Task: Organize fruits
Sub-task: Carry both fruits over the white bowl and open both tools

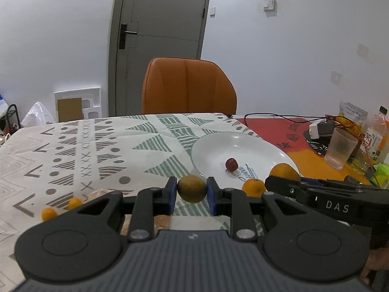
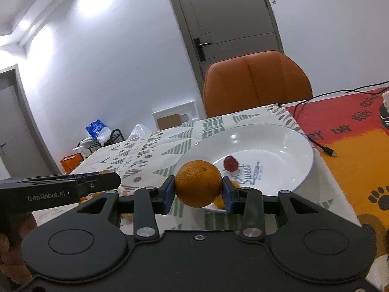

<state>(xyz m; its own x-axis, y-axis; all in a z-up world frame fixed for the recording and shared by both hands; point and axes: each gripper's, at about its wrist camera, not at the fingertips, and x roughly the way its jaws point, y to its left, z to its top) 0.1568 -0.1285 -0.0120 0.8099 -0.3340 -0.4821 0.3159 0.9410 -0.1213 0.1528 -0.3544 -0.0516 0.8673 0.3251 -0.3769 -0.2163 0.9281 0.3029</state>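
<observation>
My left gripper (image 1: 191, 189) is shut on a greenish-orange citrus fruit (image 1: 191, 188), held above the tablecloth just left of a white plate (image 1: 262, 146). My right gripper (image 2: 198, 189) is shut on a larger orange (image 2: 198, 187) at the plate's near rim (image 2: 304, 170). A small red fruit (image 1: 231, 164) lies in the plate, also in the right wrist view (image 2: 230, 162). Another orange (image 1: 254, 187) sits at the plate's near edge; the right gripper's orange (image 1: 284, 171) shows beside it. Two small orange fruits (image 1: 74, 203) (image 1: 48, 214) lie on the cloth at left.
An orange chair (image 1: 188, 87) stands behind the table. A plastic cup (image 1: 340, 148), bottles (image 1: 375, 133), a charger with cables (image 1: 321, 127) crowd the right side on a red-orange mat (image 2: 359, 146). A cable end (image 2: 330, 152) lies by the plate.
</observation>
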